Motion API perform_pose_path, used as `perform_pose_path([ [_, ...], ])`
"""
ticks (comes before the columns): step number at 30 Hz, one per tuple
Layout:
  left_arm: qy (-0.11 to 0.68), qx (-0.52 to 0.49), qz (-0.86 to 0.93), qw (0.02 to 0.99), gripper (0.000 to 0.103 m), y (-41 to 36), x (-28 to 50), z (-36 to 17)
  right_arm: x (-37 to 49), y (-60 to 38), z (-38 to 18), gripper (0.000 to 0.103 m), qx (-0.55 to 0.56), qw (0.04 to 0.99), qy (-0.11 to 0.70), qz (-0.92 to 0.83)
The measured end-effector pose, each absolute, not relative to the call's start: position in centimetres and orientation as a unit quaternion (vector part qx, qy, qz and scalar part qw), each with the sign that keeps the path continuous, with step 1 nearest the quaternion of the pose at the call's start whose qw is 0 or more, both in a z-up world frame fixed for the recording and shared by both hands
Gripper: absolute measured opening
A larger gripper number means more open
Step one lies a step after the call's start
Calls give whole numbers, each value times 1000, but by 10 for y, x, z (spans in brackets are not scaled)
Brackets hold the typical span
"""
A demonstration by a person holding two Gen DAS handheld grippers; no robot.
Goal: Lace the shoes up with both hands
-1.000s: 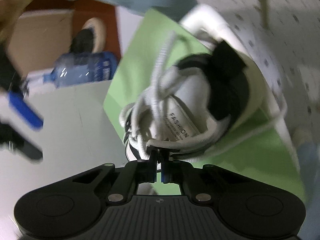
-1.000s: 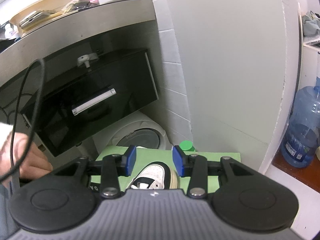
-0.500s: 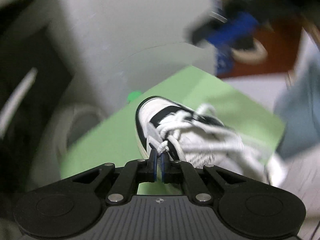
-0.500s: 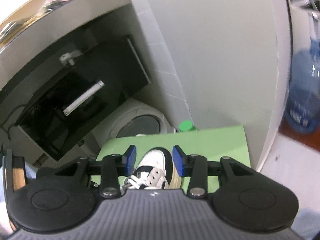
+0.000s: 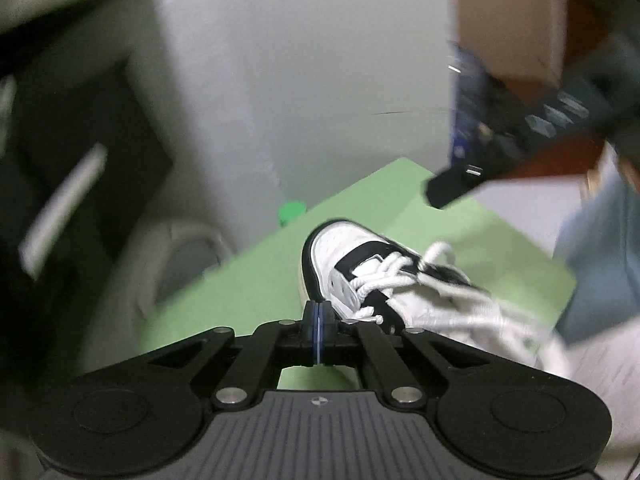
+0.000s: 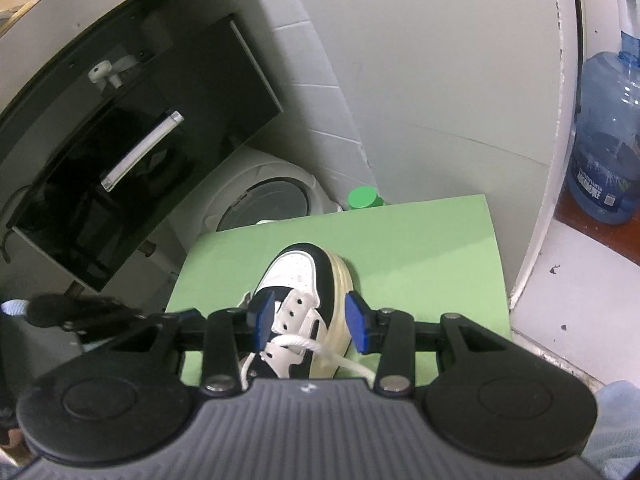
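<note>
On the green mat (image 6: 420, 248): a black and white shoe (image 6: 300, 276) lies with its toe toward the far edge of the mat.
Shoe, left wrist view: the shoe (image 5: 360, 264) sits to the right of the closed fingers, its heel end blurred toward the right.
Lace: a white lace (image 6: 320, 350) crosses the shoe's tongue and runs off over its cream sole toward the right; in the left wrist view the laces (image 5: 396, 268) bunch over the eyelets.
Left gripper (image 5: 318, 330): its blue pads are pressed together beside the shoe's left flank; I cannot tell whether a lace is pinched between them.
Right gripper (image 6: 310, 322): its blue pads stand spread above the shoe, one on each side of the tongue, gripping nothing; the lace passes below them.
Right gripper, seen from the left: a dark blurred body (image 5: 520, 148) hangs above the shoe, up and to the right.
Beyond the mat: a green cap (image 6: 363, 197) stands just past the far edge, next to a white round appliance (image 6: 260, 196).
Right of the mat: a blue water jug (image 6: 606, 136) stands well apart on the floor.
Left of the mat: a black cabinet (image 6: 132, 152) with a pale handle.
</note>
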State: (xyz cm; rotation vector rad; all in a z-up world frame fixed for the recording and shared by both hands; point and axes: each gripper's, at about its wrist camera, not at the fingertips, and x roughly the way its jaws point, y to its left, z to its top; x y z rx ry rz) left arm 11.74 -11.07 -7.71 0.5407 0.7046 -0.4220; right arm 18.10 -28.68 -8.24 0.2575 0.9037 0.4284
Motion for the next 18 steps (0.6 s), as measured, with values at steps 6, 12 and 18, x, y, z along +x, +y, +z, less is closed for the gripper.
perform_pose_path([
  [6, 268, 452, -258, 811, 5, -123, 93, -92, 179, -279, -82, 44, 105, 870, 430, 217],
  [12, 204, 578, -301, 731, 5, -129, 72, -105, 179, -283, -80, 44, 116, 870, 428, 217],
  [18, 189, 650, -306, 669, 7, -132, 69, -121, 179, -280, -78, 44, 110, 869, 427, 226],
])
